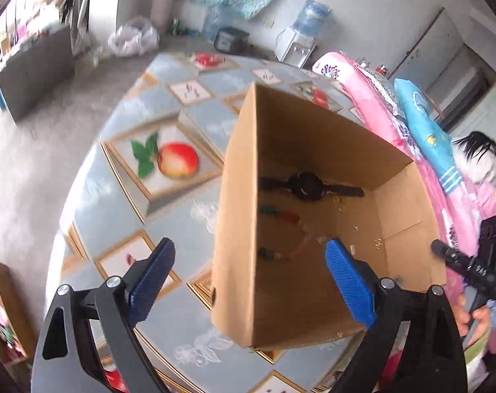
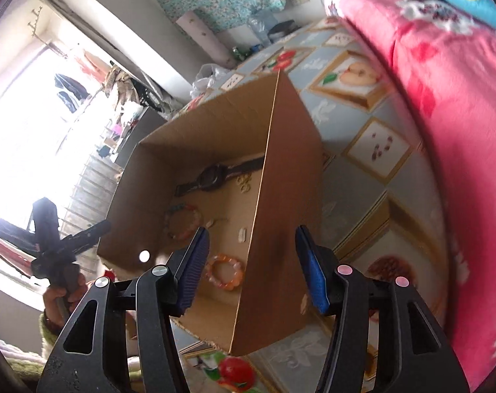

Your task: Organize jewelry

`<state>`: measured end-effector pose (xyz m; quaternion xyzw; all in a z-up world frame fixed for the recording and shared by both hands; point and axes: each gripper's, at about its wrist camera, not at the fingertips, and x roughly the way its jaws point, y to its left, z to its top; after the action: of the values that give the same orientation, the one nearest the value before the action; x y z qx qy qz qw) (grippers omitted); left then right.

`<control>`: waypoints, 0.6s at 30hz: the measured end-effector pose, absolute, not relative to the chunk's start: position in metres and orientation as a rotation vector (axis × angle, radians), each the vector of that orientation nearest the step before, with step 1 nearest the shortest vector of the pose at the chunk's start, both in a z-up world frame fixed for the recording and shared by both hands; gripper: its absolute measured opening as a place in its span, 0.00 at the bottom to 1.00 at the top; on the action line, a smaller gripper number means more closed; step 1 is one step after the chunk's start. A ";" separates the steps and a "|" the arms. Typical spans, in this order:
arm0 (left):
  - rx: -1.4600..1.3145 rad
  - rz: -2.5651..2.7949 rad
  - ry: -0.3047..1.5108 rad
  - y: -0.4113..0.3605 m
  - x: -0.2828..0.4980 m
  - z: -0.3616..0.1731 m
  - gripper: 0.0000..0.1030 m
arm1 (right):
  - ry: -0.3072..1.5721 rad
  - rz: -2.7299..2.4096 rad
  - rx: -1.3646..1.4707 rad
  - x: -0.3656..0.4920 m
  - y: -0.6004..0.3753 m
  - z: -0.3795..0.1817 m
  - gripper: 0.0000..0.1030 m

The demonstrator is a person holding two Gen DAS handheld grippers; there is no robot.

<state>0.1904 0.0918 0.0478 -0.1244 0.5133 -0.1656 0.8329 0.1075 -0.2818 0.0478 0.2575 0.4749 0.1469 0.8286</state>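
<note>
Both grippers empty: left gripper [image 1: 249,278] wide open, right gripper [image 2: 252,270] half open, each straddling a box [image 1: 241,229] wall. Watch [image 1: 308,186] and bracelets [image 2: 224,272] on box floor. Clear the wall before reaching in.

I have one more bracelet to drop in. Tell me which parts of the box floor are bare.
Inside the cardboard box, the floor is bare at the corner right of the black watch, apart from tiny gold bits. The watch, the beaded bracelet and the orange bracelet crowd the rest. Outside, the fruit-print tablecloth lies bare beside the box.
</note>
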 end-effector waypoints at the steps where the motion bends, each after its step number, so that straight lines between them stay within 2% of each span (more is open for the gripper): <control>1: -0.308 -0.385 1.111 0.094 0.190 0.040 0.88 | 1.015 0.302 0.531 0.106 -0.277 0.046 0.53; 4: -0.385 -0.480 1.147 0.084 0.184 0.031 0.89 | 1.018 0.288 0.459 0.102 -0.265 0.052 0.53; 8: -0.287 -0.412 1.114 0.062 0.171 0.035 0.90 | 1.023 0.297 0.494 0.099 -0.267 0.052 0.53; 18: -0.291 -0.450 1.121 0.052 0.138 0.036 0.91 | 1.028 0.237 0.502 0.066 -0.275 0.055 0.52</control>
<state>0.1383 0.0516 0.0356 -0.1362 0.5251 -0.2107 0.8132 0.0661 -0.2755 0.0548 0.2372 0.4853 0.1117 0.8341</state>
